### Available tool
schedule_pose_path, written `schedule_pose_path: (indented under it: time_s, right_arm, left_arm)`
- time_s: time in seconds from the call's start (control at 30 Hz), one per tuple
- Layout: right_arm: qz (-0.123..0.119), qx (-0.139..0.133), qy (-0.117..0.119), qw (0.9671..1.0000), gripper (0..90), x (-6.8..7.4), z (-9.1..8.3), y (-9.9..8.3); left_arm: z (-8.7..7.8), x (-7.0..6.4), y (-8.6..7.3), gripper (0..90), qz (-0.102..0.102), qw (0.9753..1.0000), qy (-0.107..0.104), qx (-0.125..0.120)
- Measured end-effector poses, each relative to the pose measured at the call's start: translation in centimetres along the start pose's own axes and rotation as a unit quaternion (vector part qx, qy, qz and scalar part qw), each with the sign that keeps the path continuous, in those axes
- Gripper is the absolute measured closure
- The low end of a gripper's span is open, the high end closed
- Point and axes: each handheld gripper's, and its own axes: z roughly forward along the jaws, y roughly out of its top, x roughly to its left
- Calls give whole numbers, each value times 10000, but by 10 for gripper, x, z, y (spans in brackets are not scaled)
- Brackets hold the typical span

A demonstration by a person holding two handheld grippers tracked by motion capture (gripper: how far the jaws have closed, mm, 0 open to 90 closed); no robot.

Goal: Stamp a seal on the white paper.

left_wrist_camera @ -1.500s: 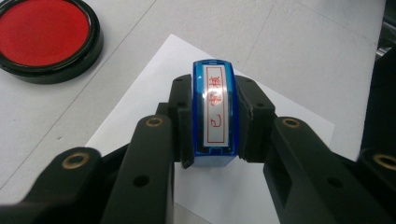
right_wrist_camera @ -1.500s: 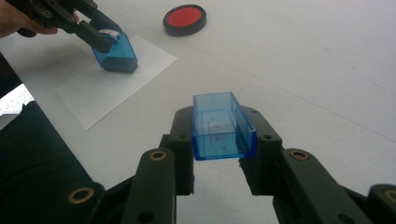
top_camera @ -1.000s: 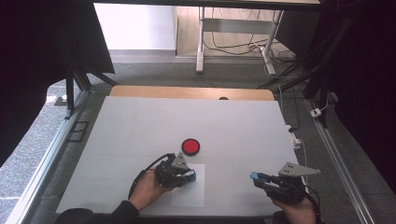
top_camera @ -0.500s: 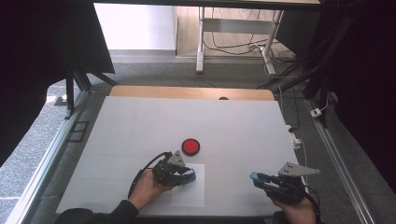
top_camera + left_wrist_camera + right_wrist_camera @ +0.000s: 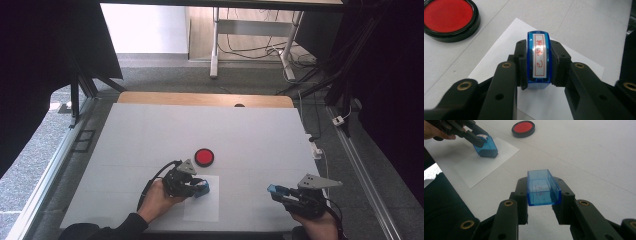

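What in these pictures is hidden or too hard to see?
- Stamp face, left gripper view: turned down toward the paper; contact or any print is hidden.
- Stamp label, high view: too small to read.
- Blue cap, right gripper view: faint marks inside, unreadable.
- Red ink pad, left gripper view: cut off by the top edge.

the only writing stands on the blue stamp [image 5: 538, 60] at the centre of the left gripper view: a white label with a red frame and red chinese characters running top to bottom. they look like 已审核, though the middle one is partly lost in glare.
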Motion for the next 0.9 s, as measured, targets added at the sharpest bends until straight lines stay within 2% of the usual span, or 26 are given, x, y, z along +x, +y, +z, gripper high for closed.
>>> schedule_pose_path:
  time_s: [0.23,0.3,0.47,0.67,0.9]
  right_arm:
    - [-7,4,10,10000,681,0,0,0]
    - [-8,4,11,10000,681,0,0,0]
    - [-10,6,13,10000,681,0,0,0]
    - [-7,-4,12,10000,681,0,0,0]
    - [9,-45,45,10000,681,0,0,0]
  left_arm:
    - [0,-11,2,708,351,9988,314,142]
    - [1,-13,3,708,395,9984,357,166]
    - [0,-5,2,707,161,9997,147,95]
    - [-1,1,0,705,54,10000,-21,9]
    - [-1,3,2,704,-8,10000,-70,26]
